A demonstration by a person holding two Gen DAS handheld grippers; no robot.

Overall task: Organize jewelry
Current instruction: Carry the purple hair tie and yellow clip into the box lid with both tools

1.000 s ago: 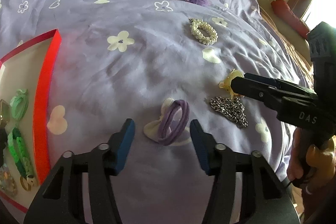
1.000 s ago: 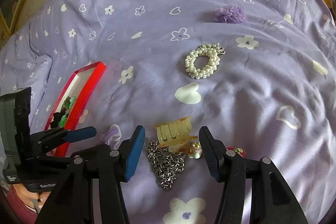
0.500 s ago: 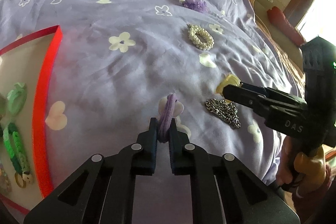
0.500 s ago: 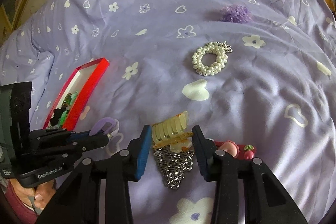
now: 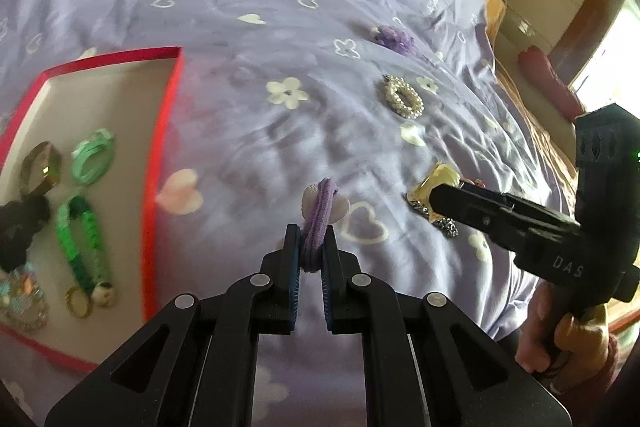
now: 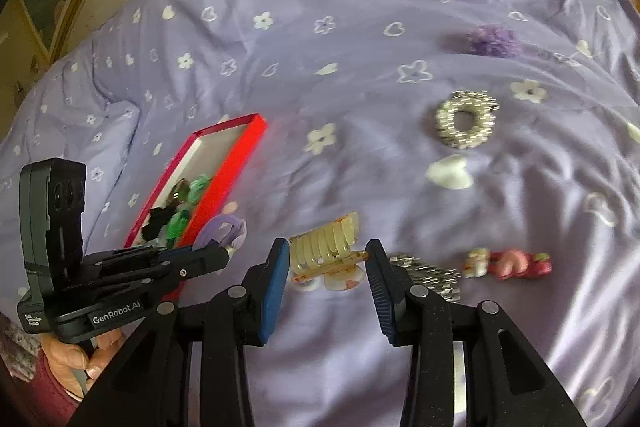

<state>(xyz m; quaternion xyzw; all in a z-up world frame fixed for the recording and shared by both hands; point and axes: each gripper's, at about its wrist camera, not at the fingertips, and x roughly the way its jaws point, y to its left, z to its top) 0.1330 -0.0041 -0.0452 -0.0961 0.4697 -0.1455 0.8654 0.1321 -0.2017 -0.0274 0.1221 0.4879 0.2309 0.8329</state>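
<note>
Two grippers over a bed: lilac flower-print duvet (image 5: 248,131), red tray (image 5: 168,115) on it, wooden wall behind. Left gripper (image 5: 311,247) jaws pinch a purple hair tie (image 5: 318,215); right gripper (image 6: 326,259) jaws clamp a cream claw clip (image 6: 324,247).

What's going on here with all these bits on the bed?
A person is tidying jewelry and hair accessories off a purple bedspread into a red box, holding a two-finger gripper in each hand. The left gripper is shut on a purple hair tie. The right gripper is clamped on a yellow hair claw. A few pieces already lie in the box. A pearl bracelet, a chain, a pink clip and a purple scrunchie remain on the bedspread.
</note>
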